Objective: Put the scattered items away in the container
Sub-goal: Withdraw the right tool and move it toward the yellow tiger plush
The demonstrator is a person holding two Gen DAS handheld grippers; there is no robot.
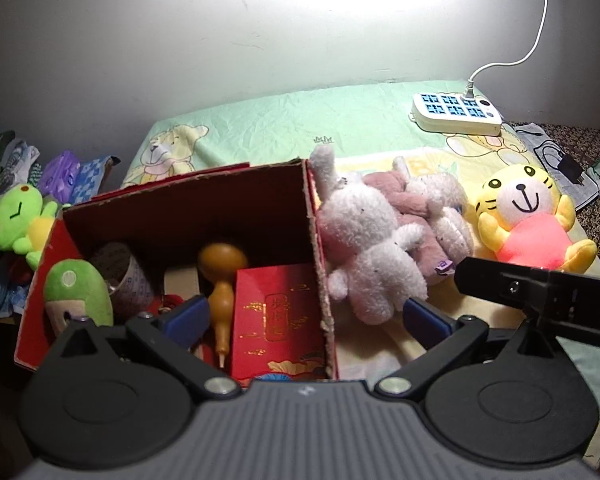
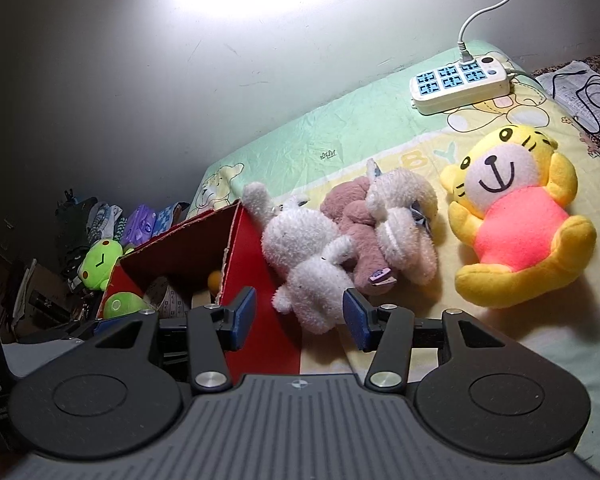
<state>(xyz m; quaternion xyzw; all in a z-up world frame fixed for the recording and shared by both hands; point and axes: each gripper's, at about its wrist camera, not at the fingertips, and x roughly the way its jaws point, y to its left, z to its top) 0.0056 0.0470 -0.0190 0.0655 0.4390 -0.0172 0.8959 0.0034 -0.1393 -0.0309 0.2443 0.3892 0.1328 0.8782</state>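
From the left wrist view, we see our left tool (image 1: 304, 320) with its blue pads spread wide apart, nothing pressed between them. It hangs over the near edge of the red cardboard box (image 1: 188, 208), one pad inside the box and the other outside its right wall. Inside the box lie a red envelope (image 1: 280, 320) with gold print, a tan gourd (image 1: 222, 276), a green plush (image 1: 78, 292) and a roll of tape (image 1: 122, 276). Just outside the right wall a white plush rabbit (image 1: 364, 244) lies on the bedsheet (image 1: 260, 120), touching a pink plush (image 1: 404, 208) and a second white plush (image 1: 444, 208). Further right sits a yellow tiger plush (image 1: 528, 220) in a pink top. A white power strip (image 1: 456, 114) rests near the wall. A green frog plush (image 1: 16, 220) sits left of the box, outside it.

From the right wrist view, our right tool (image 2: 300, 320) stands part-way open, holding nothing; its pads sit either side of the white plush rabbit's (image 2: 312, 264) lower end without pressing on it. The red cardboard box (image 2: 244, 264) lies just left of the rabbit, touching it. The pink plush (image 2: 356, 232) and second white plush (image 2: 404, 232) are bunched beside it, and the yellow tiger plush (image 2: 516, 216) lies apart to the right. The power strip (image 2: 460, 82) sits beyond.
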